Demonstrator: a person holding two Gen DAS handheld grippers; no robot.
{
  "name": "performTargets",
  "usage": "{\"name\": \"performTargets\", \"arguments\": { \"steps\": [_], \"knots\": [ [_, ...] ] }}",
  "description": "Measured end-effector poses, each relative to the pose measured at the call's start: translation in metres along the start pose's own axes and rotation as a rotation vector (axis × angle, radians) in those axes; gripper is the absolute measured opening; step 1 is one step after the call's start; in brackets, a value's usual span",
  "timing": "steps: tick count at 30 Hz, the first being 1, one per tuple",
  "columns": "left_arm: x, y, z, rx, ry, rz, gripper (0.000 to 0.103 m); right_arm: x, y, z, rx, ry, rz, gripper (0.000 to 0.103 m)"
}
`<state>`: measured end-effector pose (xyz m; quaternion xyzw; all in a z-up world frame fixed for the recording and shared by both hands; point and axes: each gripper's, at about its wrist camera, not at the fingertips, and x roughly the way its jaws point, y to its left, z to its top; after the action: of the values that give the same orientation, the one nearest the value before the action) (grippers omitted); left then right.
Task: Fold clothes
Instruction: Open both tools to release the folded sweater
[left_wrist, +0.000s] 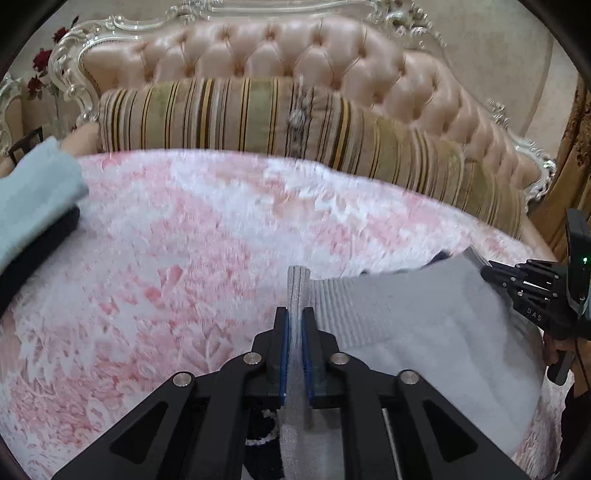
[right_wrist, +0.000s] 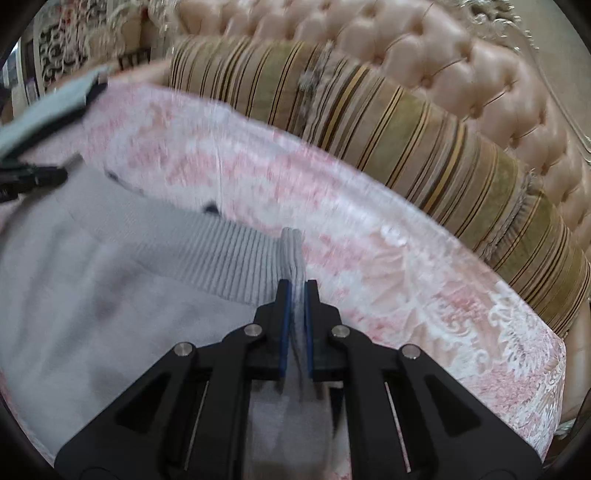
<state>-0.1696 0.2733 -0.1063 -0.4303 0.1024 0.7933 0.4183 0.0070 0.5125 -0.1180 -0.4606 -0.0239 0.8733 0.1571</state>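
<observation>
Over at the far left of the left wrist view, a pale blue folded cloth (left_wrist: 35, 199) lies on top of a dark garment (left_wrist: 40, 251) at the edge of the pink and white bedspread (left_wrist: 177, 236). Behind the bedspread runs a long striped bolster (left_wrist: 258, 114), pushed up against a tufted pink headboard (left_wrist: 280, 48) with a carved pale frame. Moving right, the left gripper (left_wrist: 295, 347) points down at the bed with its jaws nearly closed, the blue pads pinching a bunched corner of the ribbed hem of a grey sweater (left_wrist: 424, 332); a tuft of the ribbing sticks up past the fingertips. The sweater spreads flat across the bedspread from there toward the right, hem edge facing the bolster (something dark peeks out just beyond that edge, too blurred to identify). At the right edge of this view the right gripper (left_wrist: 487, 271) reaches in, its tip at the other end of the hem. Its own camera shows this more closely: the right gripper (right_wrist: 295, 317) also has its jaws almost together, clamped on a folded corner of the same ribbed hem (right_wrist: 291, 251), with the sweater's body trailing off to the left and bare bedspread to the right. The left gripper's black tip (right_wrist: 48, 175) shows at the left of that view.
</observation>
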Motion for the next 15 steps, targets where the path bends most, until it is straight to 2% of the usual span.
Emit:
{"name": "performTargets", "arguments": {
  "steps": [2,3,4,6,8,10,12,15],
  "knots": [
    [-0.010,0.005,-0.002,-0.018,-0.014,0.000,0.024,-0.004,-0.005,0.001,0.019,-0.004,0.008,0.012],
    [-0.016,0.009,-0.003,-0.030,-0.022,0.000,0.028,-0.008,-0.009,0.002,0.030,-0.004,0.009,0.023],
    [-0.021,0.012,-0.004,-0.041,-0.031,0.001,0.028,-0.013,-0.014,0.000,0.025,-0.002,-0.013,0.041],
    [-0.041,0.021,-0.009,-0.065,-0.054,-0.009,0.028,-0.024,-0.023,-0.003,0.015,0.003,-0.056,0.060],
    [-0.065,0.032,-0.024,-0.112,-0.084,-0.064,0.028,-0.039,-0.036,-0.011,0.044,-0.009,-0.099,0.061],
    [-0.080,0.032,-0.050,-0.139,-0.095,-0.115,0.028,-0.063,-0.055,-0.028,0.143,-0.024,-0.100,0.061],
    [-0.092,0.028,-0.080,-0.154,-0.098,-0.158,0.027,-0.090,-0.068,-0.058,0.266,-0.049,-0.022,0.061],
    [-0.109,0.021,-0.122,-0.174,-0.103,-0.208,0.027,-0.102,-0.053,-0.092,0.296,-0.044,0.054,0.061]
  ]
}}
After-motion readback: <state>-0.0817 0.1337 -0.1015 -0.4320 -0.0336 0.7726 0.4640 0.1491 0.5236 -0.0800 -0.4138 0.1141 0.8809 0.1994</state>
